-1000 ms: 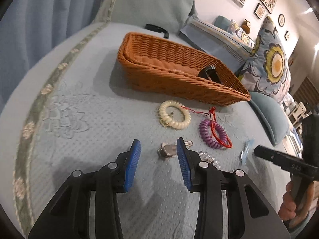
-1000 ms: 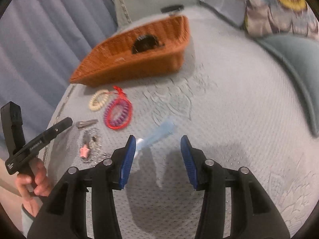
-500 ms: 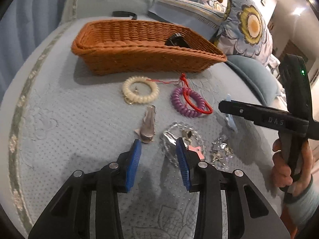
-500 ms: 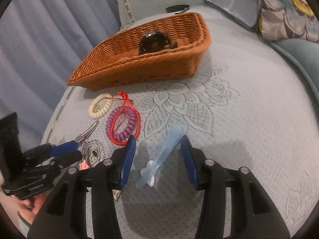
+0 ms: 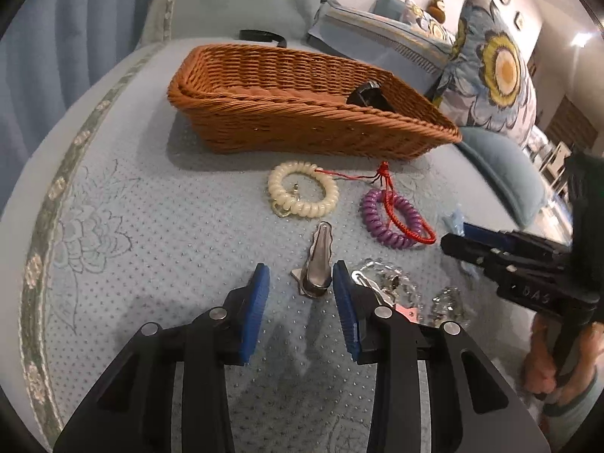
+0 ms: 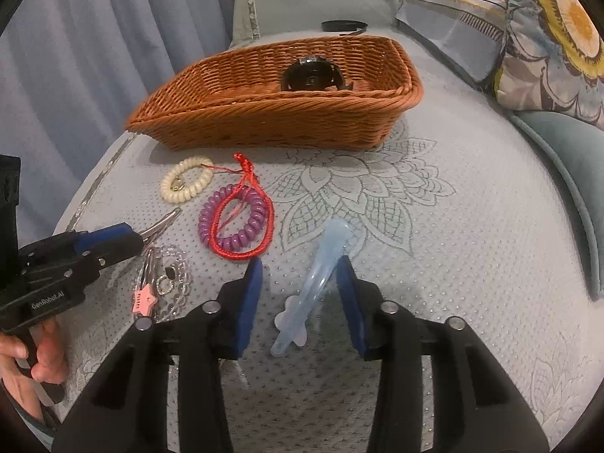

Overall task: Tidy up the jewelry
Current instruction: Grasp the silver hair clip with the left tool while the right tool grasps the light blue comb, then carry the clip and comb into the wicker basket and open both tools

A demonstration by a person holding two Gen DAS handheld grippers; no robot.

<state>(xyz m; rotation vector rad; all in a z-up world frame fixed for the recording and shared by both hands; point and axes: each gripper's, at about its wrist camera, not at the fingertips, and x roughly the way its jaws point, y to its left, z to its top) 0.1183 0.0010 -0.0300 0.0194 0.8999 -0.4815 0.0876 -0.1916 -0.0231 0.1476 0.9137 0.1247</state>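
Both hand-held grippers moved in over their clips on the bed.
The left hand-held gripper (image 5: 300,283), a second ago short of the silver hair clip (image 5: 319,260), then beside it over the clear beads, came to straddle the clip's wide end, jaws wider apart. The right hand-held gripper (image 6: 300,275) advanced until the pale blue clip (image 6: 319,279) lay between its open fingers.

Basket (image 5: 302,128) at back of bed (image 5: 151,226), watch (image 6: 311,75) inside. Before it: coil band (image 5: 302,194) left, second coil band (image 5: 394,219) with cord (image 5: 406,222) right. Metal clip (image 5: 319,264) nearer; plastic clip (image 6: 313,283) right of the bands.
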